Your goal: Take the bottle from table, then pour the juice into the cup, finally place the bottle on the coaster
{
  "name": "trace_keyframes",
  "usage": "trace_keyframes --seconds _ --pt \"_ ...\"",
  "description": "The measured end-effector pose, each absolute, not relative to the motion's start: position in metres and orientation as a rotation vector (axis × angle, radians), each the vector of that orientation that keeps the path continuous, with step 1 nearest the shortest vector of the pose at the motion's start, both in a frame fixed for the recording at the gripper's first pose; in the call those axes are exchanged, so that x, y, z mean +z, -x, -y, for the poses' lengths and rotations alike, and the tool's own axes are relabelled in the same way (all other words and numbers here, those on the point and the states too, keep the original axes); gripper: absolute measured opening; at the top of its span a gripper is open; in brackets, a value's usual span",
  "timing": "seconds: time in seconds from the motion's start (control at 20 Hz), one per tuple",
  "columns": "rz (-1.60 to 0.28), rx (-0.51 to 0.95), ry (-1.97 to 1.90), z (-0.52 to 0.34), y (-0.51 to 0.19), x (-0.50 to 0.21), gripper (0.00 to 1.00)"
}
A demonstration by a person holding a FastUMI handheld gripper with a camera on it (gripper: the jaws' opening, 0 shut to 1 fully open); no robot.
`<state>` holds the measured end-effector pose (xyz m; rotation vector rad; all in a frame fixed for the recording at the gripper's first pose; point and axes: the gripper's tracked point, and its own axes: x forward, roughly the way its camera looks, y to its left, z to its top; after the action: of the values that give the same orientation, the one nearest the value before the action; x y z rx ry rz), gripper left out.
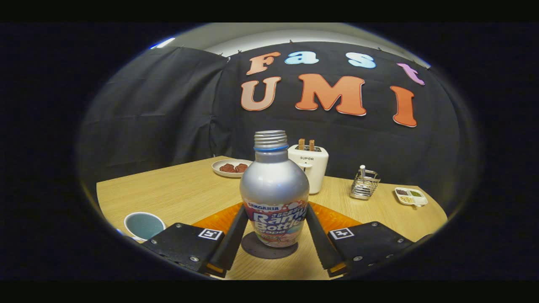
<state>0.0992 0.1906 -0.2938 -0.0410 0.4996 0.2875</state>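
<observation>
A silver bottle (pixel 274 185) with a printed label and an uncapped threaded neck stands upright between my fingers. Its base rests on a dark round coaster (pixel 257 251) on the wooden table (pixel 168 193). My gripper (pixel 276 212) is shut on the bottle, one finger pressing each side of the label. A white cup (pixel 144 225) with a teal inside stands to the left, beside the left finger's mount.
An orange mat (pixel 337 219) lies just behind the bottle. Beyond it stand a white toaster (pixel 313 168) holding two slices, a plate of brown food (pixel 219 168), a wire rack (pixel 364 185) and a small divided dish (pixel 411 196) to the right.
</observation>
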Motion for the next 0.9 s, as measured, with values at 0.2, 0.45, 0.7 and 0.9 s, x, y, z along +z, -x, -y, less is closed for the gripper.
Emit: trace_keyframes --seconds 0.2,0.45,0.7,0.9 --pt "-0.543 0.296 -0.011 -0.19 -0.093 -0.305 0.77" --pt "-0.57 0.296 -0.04 -0.188 -0.088 -0.317 0.78" --pt "-0.599 0.284 -0.049 -0.184 -0.086 -0.319 0.81" --pt "-0.562 0.291 -0.085 -0.179 -0.077 -0.301 0.96"
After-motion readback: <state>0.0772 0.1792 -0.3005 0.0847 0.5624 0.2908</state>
